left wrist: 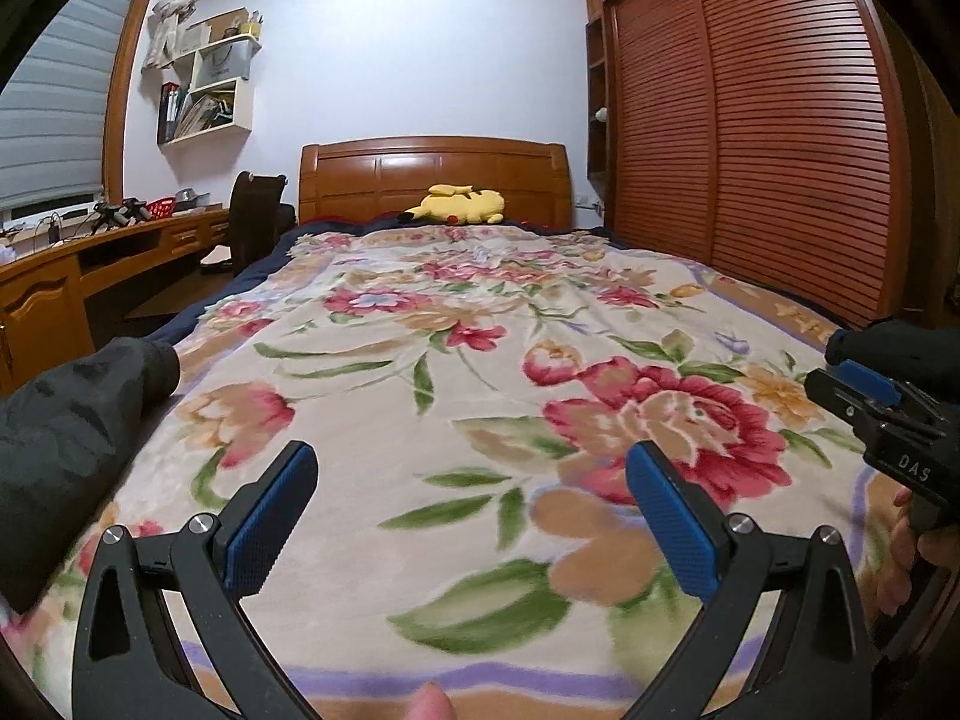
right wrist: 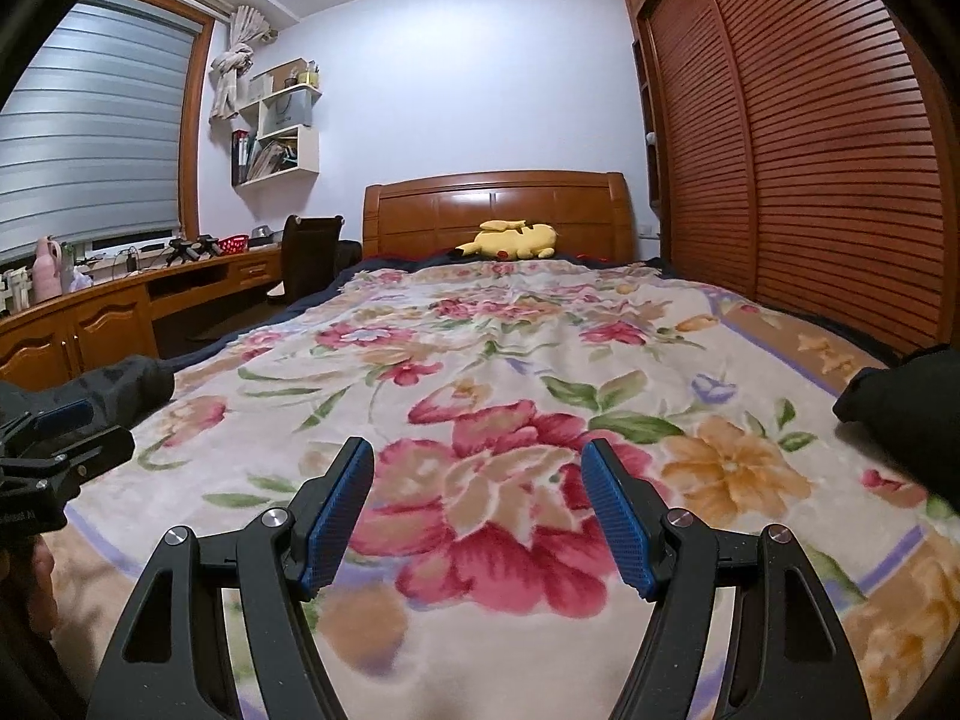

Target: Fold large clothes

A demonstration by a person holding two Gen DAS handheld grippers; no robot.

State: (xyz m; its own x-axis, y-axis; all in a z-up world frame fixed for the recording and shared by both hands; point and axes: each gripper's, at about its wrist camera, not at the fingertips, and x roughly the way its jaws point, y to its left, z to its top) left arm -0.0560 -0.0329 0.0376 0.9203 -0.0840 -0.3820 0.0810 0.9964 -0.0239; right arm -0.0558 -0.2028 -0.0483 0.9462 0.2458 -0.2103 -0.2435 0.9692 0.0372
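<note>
Left tool (left wrist: pixel 471 504) and right tool (right wrist: pixel 477 498) both wide open, empty, over blanket (left wrist: pixel 480 330). Could snag blanket instead of dark garment (left wrist: pixel 72 420).

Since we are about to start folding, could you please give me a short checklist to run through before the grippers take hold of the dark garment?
1. Left gripper open, nothing between its fingers: ok.
2. Right gripper open, nothing between its fingers: ok.
3. Dark garment within view: ok, one dark part lies at the left of the floral blanket, another at the right.
4. Garment spread flat: cannot tell, most of it is out of view.
5. Middle of the blanket free for folding: ok.
6. Yellow plush toy out of the way: ok, it lies at the headboard.
</note>
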